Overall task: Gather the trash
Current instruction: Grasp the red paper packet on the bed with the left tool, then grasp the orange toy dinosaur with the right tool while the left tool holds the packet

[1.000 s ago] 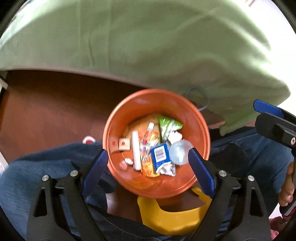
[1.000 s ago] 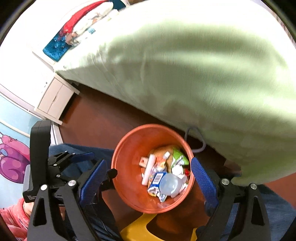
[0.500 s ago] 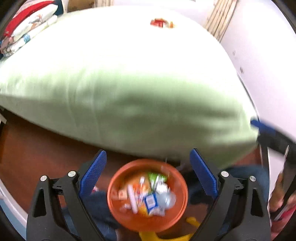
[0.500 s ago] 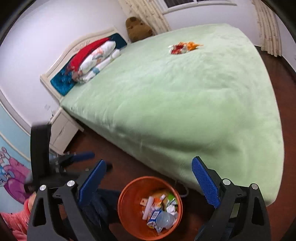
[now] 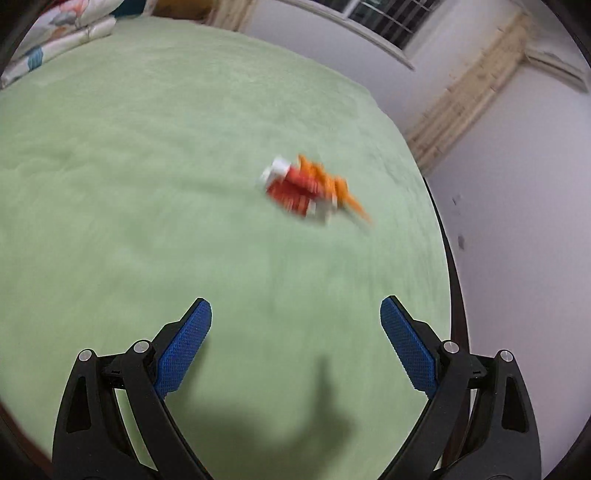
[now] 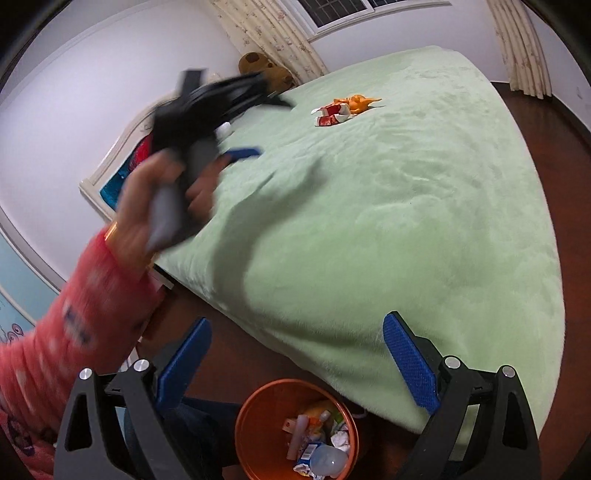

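While we reach: left gripper (image 5: 295, 343) spread, jaws just widening, nothing between.
Done: bin (image 6: 258, 424) below right gripper (image 6: 297, 363) holds trash.
Left: wrappers (image 5: 310, 188) ahead.
Right gripper: spread, empty.

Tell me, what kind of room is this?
Most likely a bedroom. A big bed with a green cover fills most of the view, folded bedding lies at its head, and a curtain hangs beside a window.
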Demonstrator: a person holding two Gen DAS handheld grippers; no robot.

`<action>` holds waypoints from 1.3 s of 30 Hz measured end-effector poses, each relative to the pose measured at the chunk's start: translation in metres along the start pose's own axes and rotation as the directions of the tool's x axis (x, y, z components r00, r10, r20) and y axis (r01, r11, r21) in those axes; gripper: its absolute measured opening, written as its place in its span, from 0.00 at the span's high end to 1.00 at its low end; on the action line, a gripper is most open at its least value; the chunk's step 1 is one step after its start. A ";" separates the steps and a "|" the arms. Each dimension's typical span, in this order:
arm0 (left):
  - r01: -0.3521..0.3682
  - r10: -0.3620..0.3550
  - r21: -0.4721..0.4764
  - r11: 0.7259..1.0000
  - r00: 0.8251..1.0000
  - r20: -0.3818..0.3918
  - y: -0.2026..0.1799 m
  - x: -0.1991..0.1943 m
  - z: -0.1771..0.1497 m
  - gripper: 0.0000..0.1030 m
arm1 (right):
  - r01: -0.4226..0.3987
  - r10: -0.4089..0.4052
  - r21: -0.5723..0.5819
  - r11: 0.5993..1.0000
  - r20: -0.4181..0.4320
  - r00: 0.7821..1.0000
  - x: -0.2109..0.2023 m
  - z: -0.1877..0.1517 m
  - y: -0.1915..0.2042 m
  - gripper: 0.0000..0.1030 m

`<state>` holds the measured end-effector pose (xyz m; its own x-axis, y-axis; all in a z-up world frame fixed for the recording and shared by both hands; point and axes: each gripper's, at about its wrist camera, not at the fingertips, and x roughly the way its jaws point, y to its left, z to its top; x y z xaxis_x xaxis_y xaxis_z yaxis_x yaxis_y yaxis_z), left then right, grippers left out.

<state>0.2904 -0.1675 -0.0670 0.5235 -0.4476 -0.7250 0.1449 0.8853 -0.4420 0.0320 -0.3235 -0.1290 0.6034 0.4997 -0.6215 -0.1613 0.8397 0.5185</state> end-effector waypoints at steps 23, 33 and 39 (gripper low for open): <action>-0.152 0.146 -0.157 0.976 0.988 -0.047 0.015 0.103 0.067 0.73 | -0.037 0.038 -0.019 0.999 0.025 0.999 -0.008 0.017 -0.012 0.11; -0.188 0.185 0.053 0.981 0.980 0.072 0.006 0.028 0.037 0.73 | 0.092 -0.080 -0.147 0.985 0.084 0.993 -0.010 0.087 -0.011 0.11; -0.212 0.192 0.226 0.951 0.976 0.106 0.012 -0.033 -0.009 0.73 | 0.287 -0.274 -0.274 0.918 0.085 0.958 0.062 0.191 -0.024 0.10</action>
<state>0.2670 -0.1436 -0.0533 0.6278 -0.2534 -0.7360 0.2171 0.9650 -0.1471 0.2223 -0.3530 -0.0681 0.6885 0.2306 -0.6876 -0.1888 0.9724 0.1371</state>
